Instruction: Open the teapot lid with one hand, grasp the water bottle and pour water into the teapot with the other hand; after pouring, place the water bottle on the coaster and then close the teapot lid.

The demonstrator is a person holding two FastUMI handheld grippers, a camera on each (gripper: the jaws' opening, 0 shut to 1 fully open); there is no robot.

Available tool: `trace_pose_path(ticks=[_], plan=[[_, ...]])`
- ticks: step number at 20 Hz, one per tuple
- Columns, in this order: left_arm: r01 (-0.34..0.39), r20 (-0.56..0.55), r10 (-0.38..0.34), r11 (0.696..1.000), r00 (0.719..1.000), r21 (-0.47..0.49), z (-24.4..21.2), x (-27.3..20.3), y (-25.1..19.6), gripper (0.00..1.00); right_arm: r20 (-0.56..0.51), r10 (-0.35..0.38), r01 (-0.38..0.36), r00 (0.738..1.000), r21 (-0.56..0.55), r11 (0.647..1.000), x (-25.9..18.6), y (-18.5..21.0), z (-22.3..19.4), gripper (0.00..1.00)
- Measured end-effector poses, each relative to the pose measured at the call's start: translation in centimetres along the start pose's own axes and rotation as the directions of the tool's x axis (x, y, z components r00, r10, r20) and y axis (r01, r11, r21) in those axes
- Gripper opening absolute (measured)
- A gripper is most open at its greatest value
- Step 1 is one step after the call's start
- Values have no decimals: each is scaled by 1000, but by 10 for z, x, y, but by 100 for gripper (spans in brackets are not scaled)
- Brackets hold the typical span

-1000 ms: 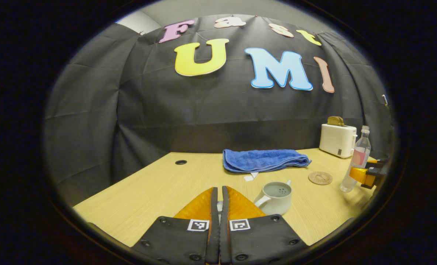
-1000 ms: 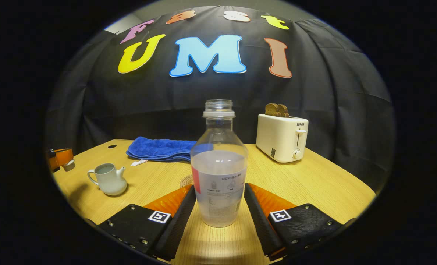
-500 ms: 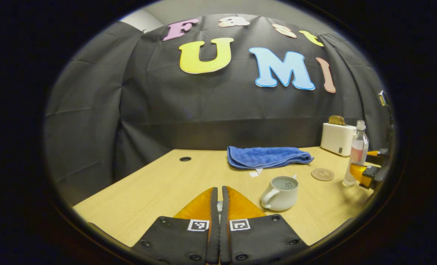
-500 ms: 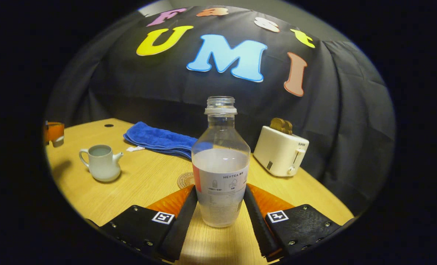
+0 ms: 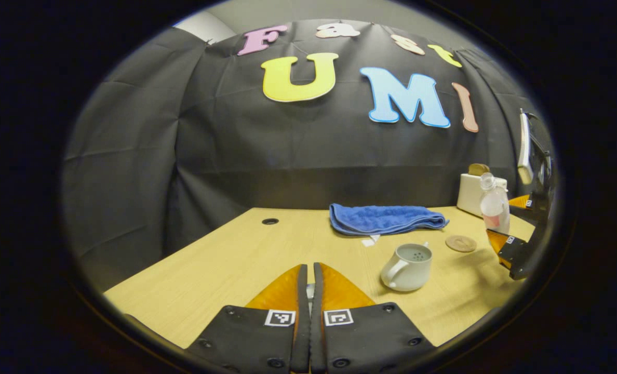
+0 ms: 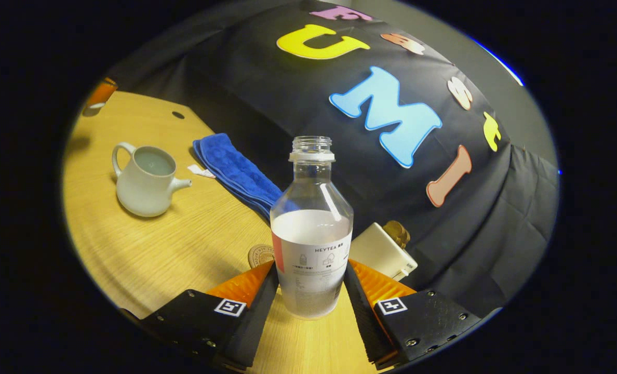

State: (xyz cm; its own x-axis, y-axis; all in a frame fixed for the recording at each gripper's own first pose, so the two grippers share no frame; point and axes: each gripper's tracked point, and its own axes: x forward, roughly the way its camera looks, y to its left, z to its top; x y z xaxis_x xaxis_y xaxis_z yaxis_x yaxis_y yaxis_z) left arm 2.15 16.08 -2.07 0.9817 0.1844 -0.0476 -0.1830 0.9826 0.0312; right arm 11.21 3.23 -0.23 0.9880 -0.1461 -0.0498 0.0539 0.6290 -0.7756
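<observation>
The white teapot (image 5: 407,267) stands open on the wooden table (image 5: 225,259), with water inside, as the right gripper view shows (image 6: 142,187). My left gripper (image 5: 309,267) is shut on the small white teapot lid (image 5: 309,290), held left of the pot. In the right gripper view that left gripper (image 6: 99,96) hangs beyond the pot. My right gripper (image 6: 311,267) is shut on the uncapped, half-full water bottle (image 6: 311,244), lifted off the table and leaning toward the pot. The left gripper view has the bottle (image 5: 493,205) and right gripper (image 5: 513,244) at far right. The round coaster (image 5: 460,243) lies between pot and bottle.
A folded blue towel (image 5: 386,218) lies behind the teapot. A white toaster (image 5: 469,192) with bread in it stands at the back right. A small cable hole (image 5: 270,221) sits near the table's far left edge. The booth wall closes the table's back.
The right gripper has raised the bottle off the table and rolled it toward the teapot. The left gripper stays shut and has drifted slightly away from the pot.
</observation>
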Motion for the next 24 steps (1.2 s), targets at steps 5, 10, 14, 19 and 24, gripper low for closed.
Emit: trace_pose_path(ticks=[5,10,14,19,24], plan=[[-4,-14,4,1000,1000,-7,-8,1,9,6,24,-22,27,999,-209,978,3,9,13,77],[-6,-22,5,1000,1000,-12,-13,2,14,6,82,-49,77,995,-382,921,0,15,30,77],[-4,-30,4,1000,1000,-16,-16,3,16,7,116,-51,102,992,-494,863,5,19,41,76],[-6,-34,5,1000,999,-17,-19,4,21,7,164,-52,145,985,-624,768,7,20,53,76],[-9,-41,8,1000,999,-20,-24,4,26,7,194,-49,176,980,-719,673,5,21,61,76]])
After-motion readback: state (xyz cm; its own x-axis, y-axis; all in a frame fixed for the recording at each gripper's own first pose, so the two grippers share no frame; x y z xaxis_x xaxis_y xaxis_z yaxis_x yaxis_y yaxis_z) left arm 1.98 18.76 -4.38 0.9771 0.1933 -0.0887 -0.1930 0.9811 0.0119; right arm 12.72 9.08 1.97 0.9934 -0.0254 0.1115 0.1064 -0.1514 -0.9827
